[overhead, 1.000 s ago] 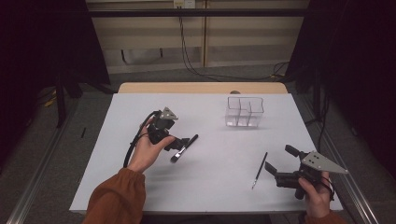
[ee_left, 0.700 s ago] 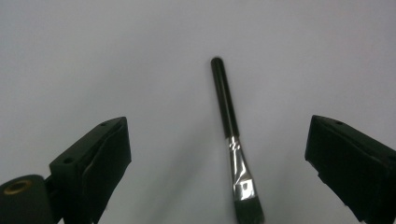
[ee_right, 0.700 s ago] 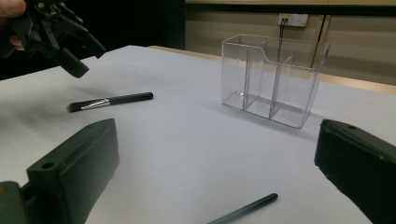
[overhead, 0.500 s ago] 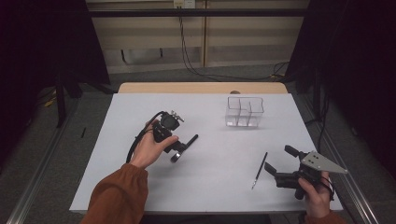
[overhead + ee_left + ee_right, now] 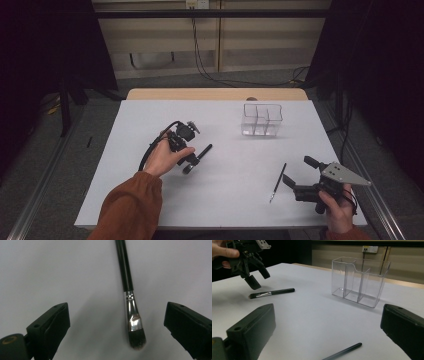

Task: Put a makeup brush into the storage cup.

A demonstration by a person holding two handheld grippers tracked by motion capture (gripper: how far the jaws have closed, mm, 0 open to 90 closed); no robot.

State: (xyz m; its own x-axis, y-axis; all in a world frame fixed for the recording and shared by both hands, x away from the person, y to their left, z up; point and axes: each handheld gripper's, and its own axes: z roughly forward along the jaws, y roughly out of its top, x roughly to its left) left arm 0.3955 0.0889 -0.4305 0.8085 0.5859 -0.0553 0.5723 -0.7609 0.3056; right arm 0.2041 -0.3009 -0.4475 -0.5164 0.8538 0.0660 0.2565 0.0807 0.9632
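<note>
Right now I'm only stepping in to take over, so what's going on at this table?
A person holds a claw in each hand. The left claw hangs open just above a makeup brush lying on the white table, its bristle end between the jaws, not gripped. The right claw is open beside a thin black brush. The clear organizer stands empty.

The black two-jaw left gripper [image 5: 186,161] points toward four o'clock, jaws wide; the black grey-plated right gripper [image 5: 299,172] points toward ten o'clock, jaws spread.
</note>
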